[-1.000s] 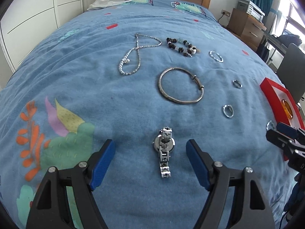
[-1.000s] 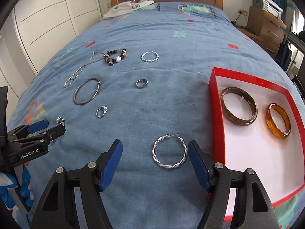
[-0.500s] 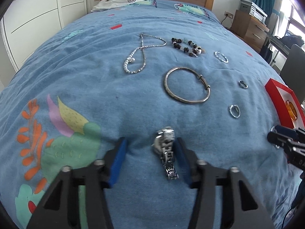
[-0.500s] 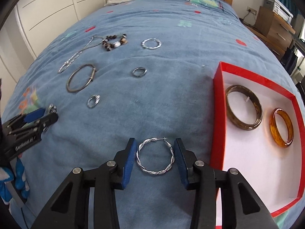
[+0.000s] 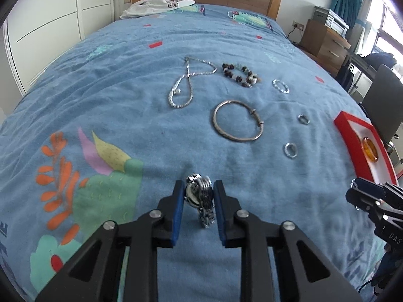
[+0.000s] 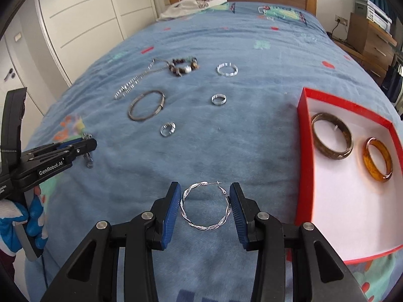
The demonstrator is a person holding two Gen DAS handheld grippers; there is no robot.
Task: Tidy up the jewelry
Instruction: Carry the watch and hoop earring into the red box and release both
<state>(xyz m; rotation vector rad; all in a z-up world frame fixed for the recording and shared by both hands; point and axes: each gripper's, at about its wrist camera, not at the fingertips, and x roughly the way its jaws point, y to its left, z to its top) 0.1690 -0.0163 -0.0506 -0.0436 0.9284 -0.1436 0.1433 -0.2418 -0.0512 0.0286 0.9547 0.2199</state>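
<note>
- Steel links make up the watch (image 5: 200, 202); it sits between the blue pads of the left gripper (image 5: 197, 209), near the bed's foot and well left of the red box (image 6: 306, 156).
- Left jaws are closing, narrow now, pads pressing the watch case from both sides; the strap dangles below, so it looks lifted.
- I judge the watch fairly heavy and slick, its band floppy: hold the rigid case, not the links.
- Right gripper (image 6: 205, 207) has its pads against both sides of the twisted hoop (image 6: 205, 206), just left of the box's near wall.
- Thin wire like this should be light and springy; a hard squeeze could bend it or pop the clasp pin, so light pressure across the widest part seems best.
- Inside the box lie a brown bangle (image 6: 331, 139) and an amber bangle (image 6: 377, 159), apart from each other.
- Farther left of the box, on the blanket (image 6: 252, 136): a silver bangle (image 5: 238, 120), chain (image 5: 186, 85), bead bracelet (image 5: 239, 74), second hoop (image 6: 226, 69) and two rings (image 6: 218, 99) (image 6: 168, 128).
</note>
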